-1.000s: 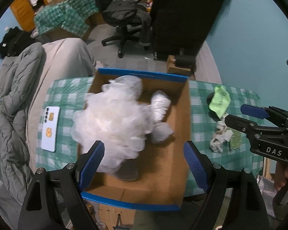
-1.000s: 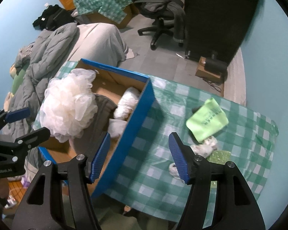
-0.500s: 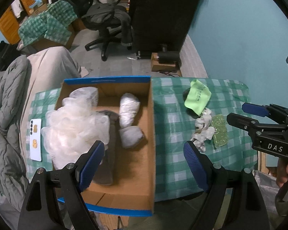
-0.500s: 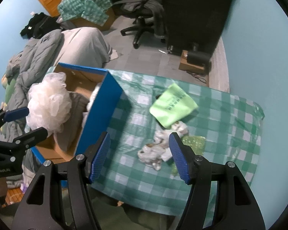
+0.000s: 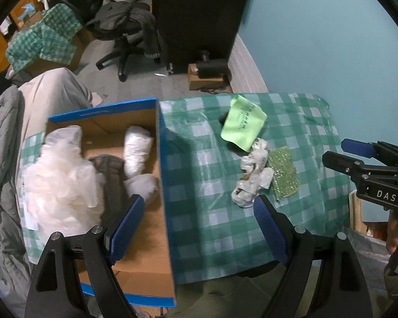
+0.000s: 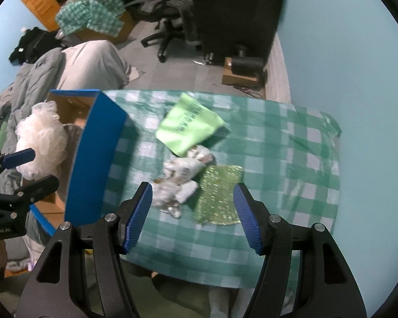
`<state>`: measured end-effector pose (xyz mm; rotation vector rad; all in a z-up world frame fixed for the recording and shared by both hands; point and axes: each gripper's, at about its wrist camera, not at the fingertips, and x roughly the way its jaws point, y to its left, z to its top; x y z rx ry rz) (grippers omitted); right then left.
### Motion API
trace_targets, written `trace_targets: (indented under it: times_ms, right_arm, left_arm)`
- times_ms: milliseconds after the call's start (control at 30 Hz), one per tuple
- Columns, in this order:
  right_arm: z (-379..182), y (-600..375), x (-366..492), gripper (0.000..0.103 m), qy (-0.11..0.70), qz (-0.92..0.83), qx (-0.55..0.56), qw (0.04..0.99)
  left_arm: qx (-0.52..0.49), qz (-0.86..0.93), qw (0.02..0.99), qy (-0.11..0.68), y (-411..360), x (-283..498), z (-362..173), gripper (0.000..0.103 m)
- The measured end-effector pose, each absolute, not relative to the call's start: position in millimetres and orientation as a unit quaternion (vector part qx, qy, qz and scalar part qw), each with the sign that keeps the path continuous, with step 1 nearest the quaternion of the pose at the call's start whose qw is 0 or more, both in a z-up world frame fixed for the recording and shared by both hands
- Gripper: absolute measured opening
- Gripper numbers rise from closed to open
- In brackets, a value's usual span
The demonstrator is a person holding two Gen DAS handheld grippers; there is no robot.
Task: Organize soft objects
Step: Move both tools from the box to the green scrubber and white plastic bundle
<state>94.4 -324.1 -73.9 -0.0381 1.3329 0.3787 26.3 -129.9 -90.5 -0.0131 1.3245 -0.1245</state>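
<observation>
Soft objects remain loose on the green-and-white checked tablecloth (image 6: pixel 291 143), to the right of the blue-sided cardboard box (image 5: pixel 161 175): a lime-green fabric pouch (image 6: pixel 189 126) farthest from the camera, a crumpled white printed wrapper bundle (image 6: pixel 180 180) touching its near corner, and a glittery green scrub pad (image 6: pixel 220 193) just beside the bundle on the side away from the box. Inside the box already lie a fluffy white mesh bath pouf (image 5: pixel 61 188), a dark grey cloth (image 5: pixel 111 175) and pale rolled bundles (image 5: pixel 136 148).

Both tools are empty. The right gripper (image 6: pixel 192 216) hovers above the wrapper bundle and scrub pad with its blue pads spread wide. The left gripper (image 5: pixel 199 234) hangs over the box's right wall, equally wide.

Judging from this, the next pick is likely the bundle or the pad, and that is the risk: they touch, so a wide closure could pinch both, or catch only a loose fold and let the bundle unravel on the lift. Coming down too deep could snag the thin tablecloth and drag the pouch along. The pouf bulges above the box rim and might get knocked out during a drop.

Readable writing: "DAS" on the right gripper's body in the left wrist view. The pouch carries dark print, too blurred to read.
</observation>
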Motion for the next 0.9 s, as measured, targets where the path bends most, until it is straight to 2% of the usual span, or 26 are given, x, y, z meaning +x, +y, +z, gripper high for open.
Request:
trace_targets:
  times_ms: [367,900]
  right_arm:
    - [-100.7,-363.1,92.5,0.065,0.632,0.153,-0.003,0.76]
    - [-175.8,-345.4,98.8,0.066,0.661,0.175,-0.003,0.73]
  left_arm:
    - [0.009,-0.079,0.771,0.632,-164.1,35.1,-118.5,0.086]
    - [-0.006,-0.091,0.757,0.647,-186.1,51.3,-175.8,0.086]
